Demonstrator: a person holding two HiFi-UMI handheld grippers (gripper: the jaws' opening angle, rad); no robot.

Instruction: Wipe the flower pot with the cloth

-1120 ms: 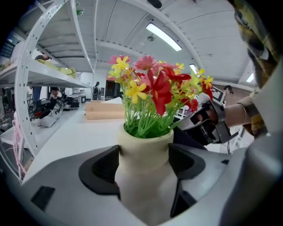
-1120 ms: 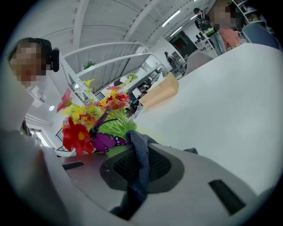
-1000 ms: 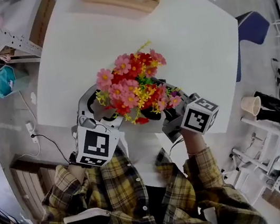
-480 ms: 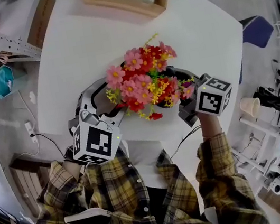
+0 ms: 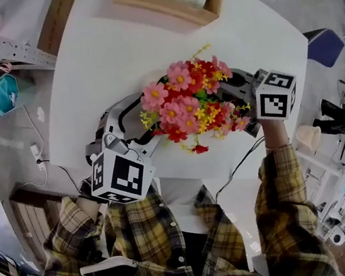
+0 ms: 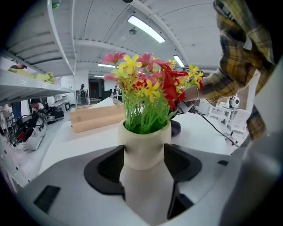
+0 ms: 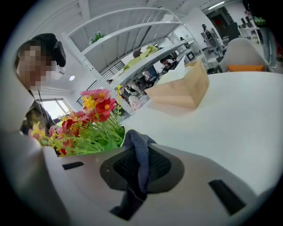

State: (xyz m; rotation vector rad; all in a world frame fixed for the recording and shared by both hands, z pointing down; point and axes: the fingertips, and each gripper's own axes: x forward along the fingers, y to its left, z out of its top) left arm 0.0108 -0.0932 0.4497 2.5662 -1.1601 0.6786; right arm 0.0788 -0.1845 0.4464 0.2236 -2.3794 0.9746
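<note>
Close to the near edge of the white table [image 5: 111, 52], roughly midway along it, clamps the cream flower pot [image 6: 143, 141] in the left gripper [image 6: 143, 165]. Presses the dark pads against both sides of its narrow waist, just under the rim, having just been closing them onto it. Holds it upright, full of green stems and pink, red and yellow flowers [image 5: 186, 102], with the pot itself hidden beneath them in the head view.

Over toward the table's right edge, at the right side of the blooms, holds the right gripper [image 7: 140, 172] with fingers pinched tight on a dark blue-grey cloth [image 7: 140, 148]. Shows a fold of it poking out past the pads, just beside the stems. Contact between cloth and pot: impossible to tell.

Wears a yellow plaid shirt [image 5: 178, 245], its right sleeve showing behind the flowers in the left gripper view.

Against the table's far edge, well apart from the pot: a shallow wooden box [image 5: 156, 8] with something white inside.
</note>
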